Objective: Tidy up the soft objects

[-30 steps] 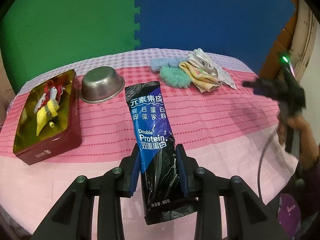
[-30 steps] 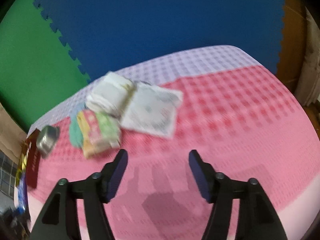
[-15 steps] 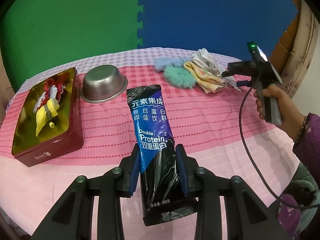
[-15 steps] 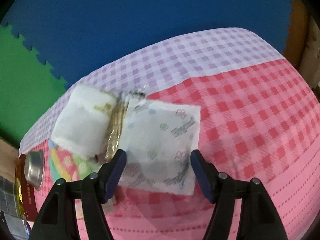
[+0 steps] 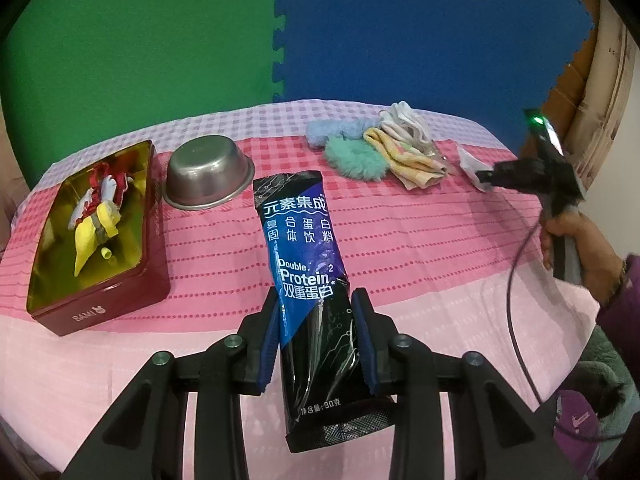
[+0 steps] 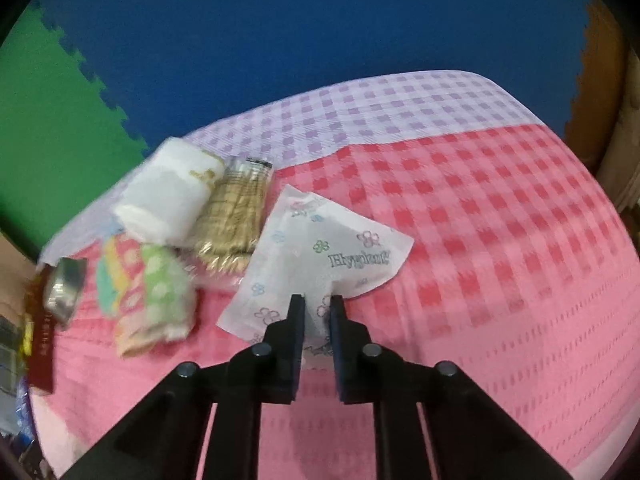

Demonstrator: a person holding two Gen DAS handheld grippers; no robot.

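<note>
The white tissue packet (image 6: pixel 320 258), printed with little flowers, is pinched at its near edge by the right gripper (image 6: pixel 317 322), jaws drawn in narrow on the wrapper, its far end lying on the pink checked tablecloth (image 6: pixel 500 240). Just left of the packet sits a clear pack of golden biscuits (image 6: pixel 232 220), touching a rolled white towel (image 6: pixel 168 192), with a pastel spotted cloth (image 6: pixel 148 296) in front of them. Over on the left wrist view, the left gripper (image 5: pixel 316 344) clamps a dark blue "Double Protein" pouch (image 5: pixel 304 264) between its blue pads, pouch pointing away over the table. Beyond it, a steel bowl (image 5: pixel 208 172) sits mouth-down beside an open red tin (image 5: pixel 96 232) with a yellow and red toy inside. Fluffy teal (image 5: pixel 354 158) and light blue (image 5: pixel 336 130) pieces lie beside the cloth pile at the far right.
</note>
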